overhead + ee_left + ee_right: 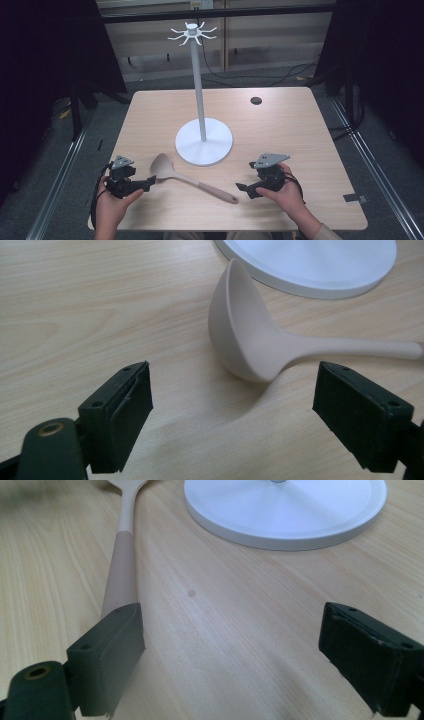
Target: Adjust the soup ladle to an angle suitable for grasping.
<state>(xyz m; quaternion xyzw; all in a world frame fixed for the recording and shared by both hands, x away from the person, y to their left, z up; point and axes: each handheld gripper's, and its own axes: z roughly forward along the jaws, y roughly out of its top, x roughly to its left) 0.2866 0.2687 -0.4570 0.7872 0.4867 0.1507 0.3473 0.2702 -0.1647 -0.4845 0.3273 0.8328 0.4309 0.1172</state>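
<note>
High view, left to right: left gripper is resting low on the table, jaws standing apart and holding nothing, just short of the ladle bowl. Ladle is lying flat before the white stand, handle running rightward. Right gripper is sitting near the handle end, jaws likewise apart, gripping nothing.
</note>
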